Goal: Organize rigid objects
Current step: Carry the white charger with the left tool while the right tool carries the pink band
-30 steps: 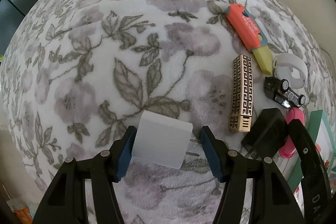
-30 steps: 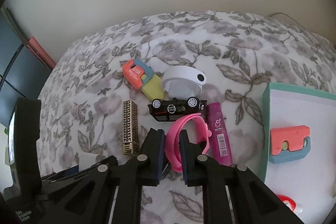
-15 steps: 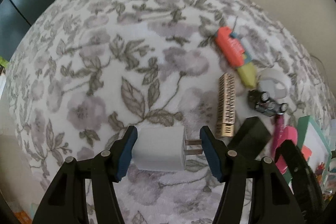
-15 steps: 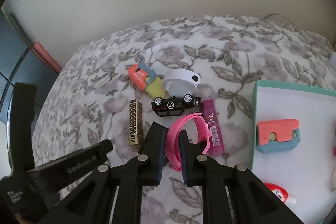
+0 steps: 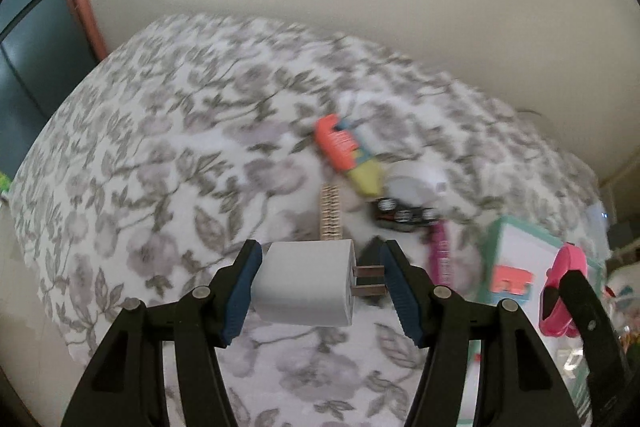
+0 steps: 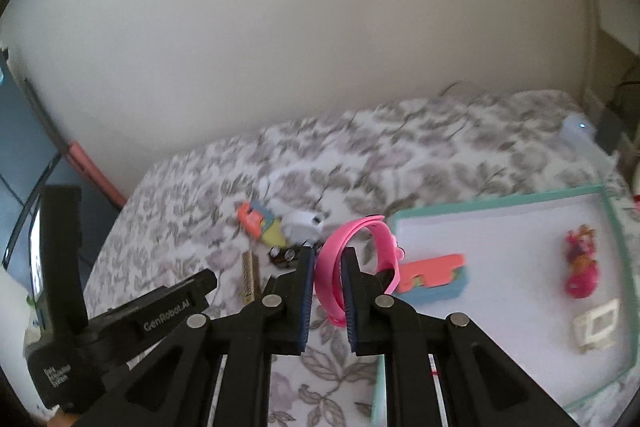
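Note:
My left gripper (image 5: 318,291) is shut on a white plug adapter (image 5: 306,289), held above the floral bedspread with its prongs against the right finger. My right gripper (image 6: 326,291) is shut on a pink wristband (image 6: 356,259), lifted near the left edge of the teal-rimmed white tray (image 6: 616,267). The wristband also shows in the left wrist view (image 5: 562,291). On the bedspread lie an orange-and-yellow toy knife (image 5: 346,157), a gold patterned case (image 5: 330,215), a black toy car (image 5: 404,217), a white ring-shaped thing (image 5: 416,183) and a magenta tube (image 5: 440,257).
The tray holds an orange-and-blue block (image 6: 434,277), a small pink doll (image 6: 582,261) and a white square piece (image 6: 598,325). A wall runs behind the bed. A dark cabinet (image 5: 28,59) stands at the left.
Both grippers have risen off the bedspread with their objects. The right gripper has carried the wristband rightward to the tray's edge. The view is motion-blurred.

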Available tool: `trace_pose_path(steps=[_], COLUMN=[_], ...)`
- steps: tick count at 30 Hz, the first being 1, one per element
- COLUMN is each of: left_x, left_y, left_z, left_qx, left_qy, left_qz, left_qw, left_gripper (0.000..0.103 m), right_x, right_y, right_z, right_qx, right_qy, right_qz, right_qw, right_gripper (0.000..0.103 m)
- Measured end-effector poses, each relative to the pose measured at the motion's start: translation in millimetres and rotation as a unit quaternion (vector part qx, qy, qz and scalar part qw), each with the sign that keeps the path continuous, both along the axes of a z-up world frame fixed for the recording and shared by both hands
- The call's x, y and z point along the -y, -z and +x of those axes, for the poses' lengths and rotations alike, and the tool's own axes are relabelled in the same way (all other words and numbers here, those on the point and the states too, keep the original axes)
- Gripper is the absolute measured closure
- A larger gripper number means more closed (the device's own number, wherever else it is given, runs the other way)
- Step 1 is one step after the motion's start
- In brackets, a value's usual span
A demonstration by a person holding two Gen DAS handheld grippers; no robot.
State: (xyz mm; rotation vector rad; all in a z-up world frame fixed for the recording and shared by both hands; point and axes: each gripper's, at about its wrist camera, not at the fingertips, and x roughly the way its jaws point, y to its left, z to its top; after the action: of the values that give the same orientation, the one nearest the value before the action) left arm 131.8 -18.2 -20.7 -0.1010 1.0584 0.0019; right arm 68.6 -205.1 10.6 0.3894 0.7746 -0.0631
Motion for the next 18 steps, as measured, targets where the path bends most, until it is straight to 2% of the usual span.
trace_pose_path(steps=[4, 9, 18], left_x=[28, 66, 119], left_y=[-15, -24, -27], left_z=[-10, -23, -39], left_qx=[0.029, 0.044, 0.036], left_qy=[0.045, 0.104, 0.168], left_qz=[-0.011, -0.019, -0.022], left_qw=[0.9985, 0.9935, 0.9848], left_gripper=[0.04, 0.04, 0.04], right_x=[20, 54, 110], right_y=[-14, -23, -23], right_z=[-18, -37, -66], right_qx=[0.015, 0.016, -0.013], right_qy=[0.031, 0.076, 0.151], right_qz=[-0.016, -0.02, -0.041], right_qw=[0.999, 0.997, 0.988], right_gripper=[0.088, 0.088, 0.088])
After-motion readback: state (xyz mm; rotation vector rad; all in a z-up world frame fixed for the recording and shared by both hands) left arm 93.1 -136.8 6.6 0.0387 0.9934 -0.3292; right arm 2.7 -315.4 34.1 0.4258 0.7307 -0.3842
